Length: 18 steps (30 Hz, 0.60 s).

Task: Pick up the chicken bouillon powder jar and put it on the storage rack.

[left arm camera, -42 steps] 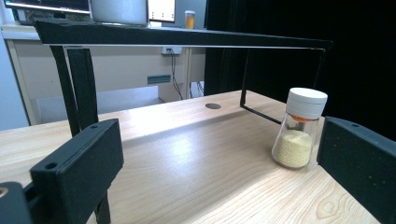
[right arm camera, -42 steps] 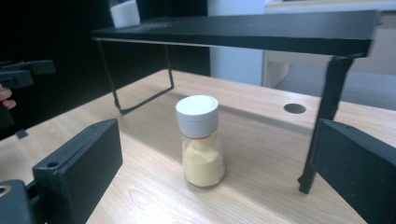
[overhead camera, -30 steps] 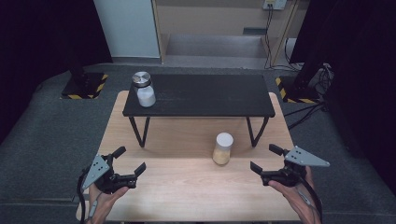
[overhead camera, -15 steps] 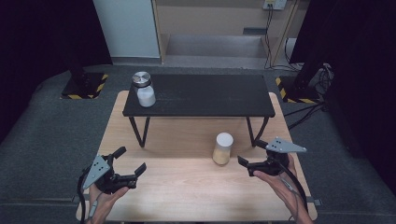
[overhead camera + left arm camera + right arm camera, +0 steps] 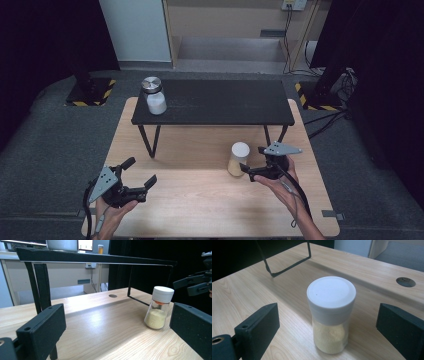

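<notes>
A small clear jar [image 5: 239,159] with a white cap and pale yellow grains stands upright on the wooden table [image 5: 200,205]. My right gripper [image 5: 251,159] is just to its right, pointing at it. In the right gripper view the jar [image 5: 331,312] stands in line with the gap of my right gripper [image 5: 328,315]. The jaws have just been closing a little, but neither pad touches the jar, so the gripper is open. My left gripper [image 5: 141,171] hovers open and empty at the table's front left. In its view the jar [image 5: 159,307] stands far right.
A low black bench [image 5: 225,102] on thin legs spans the back of the table. On its left end stands a second jar [image 5: 154,96] with a metal lid and white contents. A cable hole [image 5: 405,281] lies behind the capped jar. Grey floor surrounds the table.
My right gripper has moved left across the table, from the right edge up to the white-capped jar. The left gripper and both jars have stayed put.
</notes>
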Each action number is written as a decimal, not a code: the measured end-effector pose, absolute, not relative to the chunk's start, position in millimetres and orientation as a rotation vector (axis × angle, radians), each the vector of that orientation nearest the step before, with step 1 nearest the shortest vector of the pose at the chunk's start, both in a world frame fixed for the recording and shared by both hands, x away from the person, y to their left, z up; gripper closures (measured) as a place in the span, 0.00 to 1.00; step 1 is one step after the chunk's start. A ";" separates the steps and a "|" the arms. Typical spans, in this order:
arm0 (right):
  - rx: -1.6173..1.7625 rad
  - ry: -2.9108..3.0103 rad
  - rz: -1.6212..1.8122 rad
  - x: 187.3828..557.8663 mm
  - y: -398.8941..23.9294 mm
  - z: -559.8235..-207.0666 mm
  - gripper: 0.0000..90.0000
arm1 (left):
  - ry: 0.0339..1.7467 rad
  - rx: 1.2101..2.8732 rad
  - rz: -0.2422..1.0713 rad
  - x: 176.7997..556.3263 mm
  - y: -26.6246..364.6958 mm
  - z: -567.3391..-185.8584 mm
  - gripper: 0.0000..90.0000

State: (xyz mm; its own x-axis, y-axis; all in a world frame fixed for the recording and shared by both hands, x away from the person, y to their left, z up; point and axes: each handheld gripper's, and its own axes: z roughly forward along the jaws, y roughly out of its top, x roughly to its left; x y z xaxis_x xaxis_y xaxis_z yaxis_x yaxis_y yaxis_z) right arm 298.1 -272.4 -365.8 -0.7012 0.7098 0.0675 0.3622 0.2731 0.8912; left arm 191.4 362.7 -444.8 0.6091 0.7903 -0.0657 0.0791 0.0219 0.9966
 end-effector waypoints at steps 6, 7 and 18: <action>0.991 2.215 1.394 311.5 -262.3 -371.5 0.06 | 0.775 1.473 0.643 192.5 362.7 -444.7 0.00; 0.994 2.218 1.390 313.8 -260.6 -372.2 0.06 | 0.775 1.473 0.642 192.6 362.6 -444.8 0.00; 0.978 2.224 1.379 331.0 -246.9 -384.9 0.30 | 0.774 1.475 0.645 192.8 363.1 -444.7 0.00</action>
State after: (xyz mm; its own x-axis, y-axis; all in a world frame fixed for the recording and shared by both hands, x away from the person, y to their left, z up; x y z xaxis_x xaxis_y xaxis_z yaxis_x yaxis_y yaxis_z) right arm 331.0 -246.9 -384.9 -0.7023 0.7090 0.0641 0.3727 0.2895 0.8816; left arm 192.8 363.1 -444.7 0.6137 0.7871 -0.0614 0.0815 0.0142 0.9966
